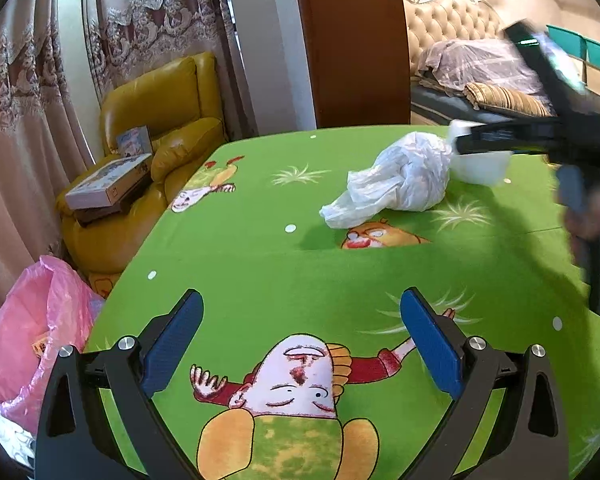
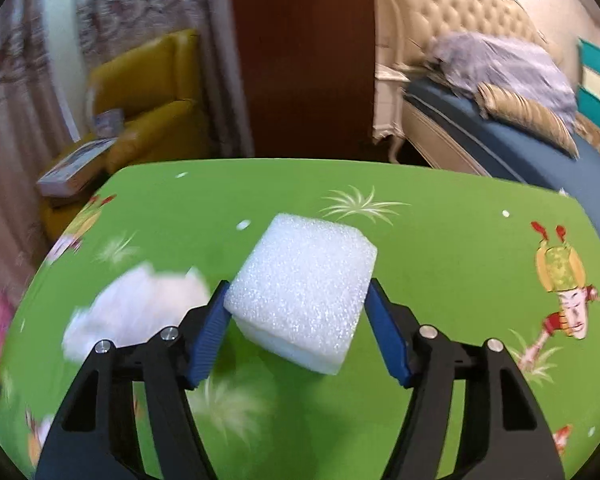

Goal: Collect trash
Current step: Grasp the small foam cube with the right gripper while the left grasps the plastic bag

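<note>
My right gripper [image 2: 296,300] is shut on a white foam block [image 2: 304,288] and holds it above the green tablecloth [image 2: 440,260]. In the left wrist view the right gripper [image 1: 464,148] shows blurred at the right, with the foam block [image 1: 482,168] in it. A crumpled white plastic bag [image 1: 396,180] lies on the table just left of the block; it shows blurred in the right wrist view [image 2: 136,308]. My left gripper [image 1: 300,340] is open and empty, low over the near part of the green tablecloth [image 1: 260,272].
A pink trash bag [image 1: 32,332] stands open on the floor left of the table. A yellow armchair [image 1: 160,120] with boxes [image 1: 108,184] on it is behind it. A bed [image 2: 500,136] is at the far right. A wooden door [image 1: 352,40] is behind the table.
</note>
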A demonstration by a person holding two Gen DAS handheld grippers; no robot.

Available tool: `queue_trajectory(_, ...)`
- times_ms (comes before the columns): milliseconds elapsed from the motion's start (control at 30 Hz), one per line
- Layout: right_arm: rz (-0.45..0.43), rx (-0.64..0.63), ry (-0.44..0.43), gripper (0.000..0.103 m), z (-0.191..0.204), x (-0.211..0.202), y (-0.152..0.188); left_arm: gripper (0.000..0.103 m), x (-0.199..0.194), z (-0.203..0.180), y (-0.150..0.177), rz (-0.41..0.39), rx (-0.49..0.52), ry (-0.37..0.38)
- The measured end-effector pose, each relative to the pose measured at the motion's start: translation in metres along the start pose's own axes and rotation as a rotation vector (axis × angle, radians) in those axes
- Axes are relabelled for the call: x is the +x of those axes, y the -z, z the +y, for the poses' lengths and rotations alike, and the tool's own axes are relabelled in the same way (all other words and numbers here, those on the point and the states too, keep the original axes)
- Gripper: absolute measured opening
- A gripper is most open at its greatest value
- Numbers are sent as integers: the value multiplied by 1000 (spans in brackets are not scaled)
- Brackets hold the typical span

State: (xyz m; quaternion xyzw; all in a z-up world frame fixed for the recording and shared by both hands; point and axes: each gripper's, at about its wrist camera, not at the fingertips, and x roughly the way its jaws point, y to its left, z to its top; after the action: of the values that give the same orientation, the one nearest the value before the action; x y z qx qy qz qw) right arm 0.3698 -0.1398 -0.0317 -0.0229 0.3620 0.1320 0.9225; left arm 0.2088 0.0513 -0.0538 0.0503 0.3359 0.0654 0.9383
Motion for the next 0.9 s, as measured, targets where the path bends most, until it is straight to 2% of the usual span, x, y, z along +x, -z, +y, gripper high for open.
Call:
queue_trajectory(100,-38,-46,-34,64,-6,-42,23,94,8,-1,-3,34,-5,44)
queue_trajectory(233,-67,-44,-59,64,-23,-85,56,94,18,-7,-19,17,-36,77)
queue_trajectory(333,-80,-5,-65,65,-38,-104,78,94,35,-30,-40,21,19,111)
queue_trajectory(467,-96,28,-55,65,-49,-117,96,94,61,-50,-66,34,63,143)
queue_trajectory(600,-104,33,-63,65,-51,-121,105,94,83,-65,-90,68,96,210)
queue_trajectory(700,-104,37,-67,65,-50,-118,110,94,96,-79,-98,88,139,194)
queue_trajectory(767,-95,50,-82,65,-50,-114,112,94,104,-84,-101,100,128,203)
queue_trajectory(800,-86,57,-88,65,-50,-112,113,92,107,-87,-100,110,124,208)
queue_trajectory(867,-102,62,-89,65,-51,-115,113,79,110,-92,-98,125,116,232)
queue_trajectory(900,-105,62,-87,65,-51,-116,113,67,110,-95,-94,133,117,247)
